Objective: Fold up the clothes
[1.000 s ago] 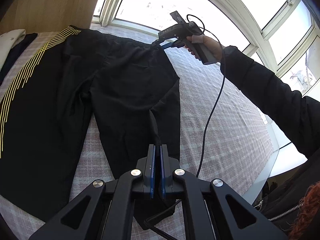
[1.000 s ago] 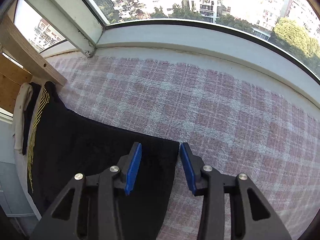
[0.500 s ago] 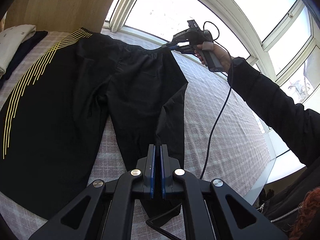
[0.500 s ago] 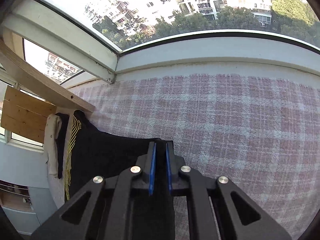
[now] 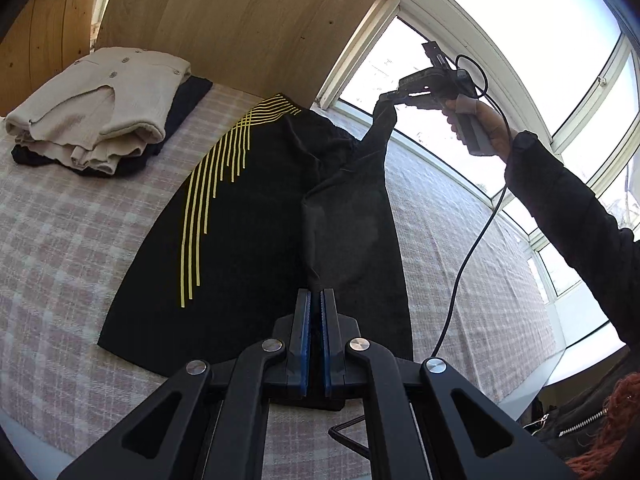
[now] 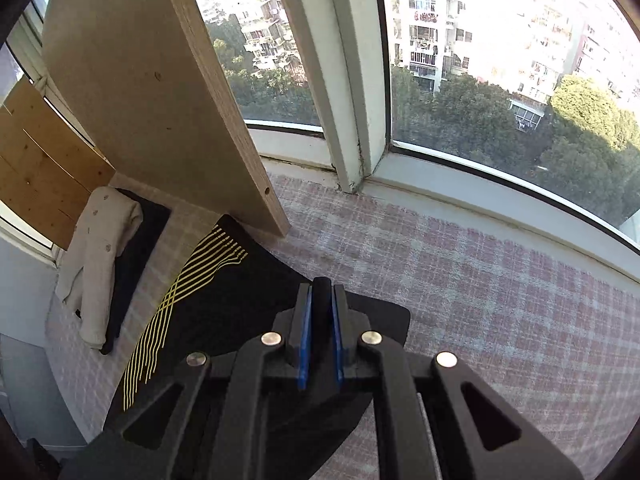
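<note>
Black cloth sits pinched in both claws: the left gripper [image 5: 315, 300] is clamped on a hem of the black trousers [image 5: 248, 240], the right gripper [image 6: 320, 300] on their waistband corner, lifted off the plaid cover [image 5: 60, 240]. Folding looks barely begun, one leg raised toward the striped one, while a folded stack [image 5: 100, 120] lies well apart.

A curved bay window [image 6: 480, 80] with white frames [image 6: 352, 80] is seen along the far side, through which bright daylight is admitted. Apartment blocks [image 6: 500, 20] and trees [image 6: 580, 132] are visible outside. A white sill [image 6: 500, 196] is met by a surface covered in pink-and-white plaid cloth [image 6: 500, 300]. A light plywood panel [image 5: 248, 28] is stood upright at the window, and wooden planks [image 6: 40, 172] are seen beyond it.
</note>
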{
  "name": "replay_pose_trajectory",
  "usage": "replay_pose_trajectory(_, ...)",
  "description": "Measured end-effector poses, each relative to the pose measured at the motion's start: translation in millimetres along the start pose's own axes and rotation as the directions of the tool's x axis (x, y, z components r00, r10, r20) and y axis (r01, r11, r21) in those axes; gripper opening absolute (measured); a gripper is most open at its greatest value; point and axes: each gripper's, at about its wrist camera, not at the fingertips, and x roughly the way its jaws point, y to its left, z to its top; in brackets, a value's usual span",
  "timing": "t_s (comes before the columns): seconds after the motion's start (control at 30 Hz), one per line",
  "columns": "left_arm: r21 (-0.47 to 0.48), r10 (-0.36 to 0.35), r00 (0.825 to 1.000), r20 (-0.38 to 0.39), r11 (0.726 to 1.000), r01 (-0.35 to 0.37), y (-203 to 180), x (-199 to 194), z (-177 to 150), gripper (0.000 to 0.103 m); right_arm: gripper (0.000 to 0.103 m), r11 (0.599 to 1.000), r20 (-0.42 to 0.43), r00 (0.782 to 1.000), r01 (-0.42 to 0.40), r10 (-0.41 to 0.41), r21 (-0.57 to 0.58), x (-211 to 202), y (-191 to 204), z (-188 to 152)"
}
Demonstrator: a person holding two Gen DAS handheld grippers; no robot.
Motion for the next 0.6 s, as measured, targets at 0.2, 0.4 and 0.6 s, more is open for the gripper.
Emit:
replay_pose_trajectory(0.2, -0.007, 0.024, 1.000, -0.006, 1.000, -0.024, 48, -29, -5, 0.004, 0.009, 0.997, 0.007, 1.000, 0.030, -0.029, -0.065, 29, 77, 19)
replay_pose_trajectory(0.4, -0.037, 0.031, 0.998, -0.050, 0.999, -0.033, 87, -23, -18, 0.004, 0.009, 0.988, -0.014, 0.994, 0.105, -0.108, -0.114, 82, 127, 26)
replay_pose_trajectory(0.6, -0.059, 0.027, 0.997, -0.076, 0.998, -0.032, 111, -15, -24, 0.004, 0.009, 0.958, -0.014, 0.976, 0.213, -0.219, -0.190, 126, 161, 28)
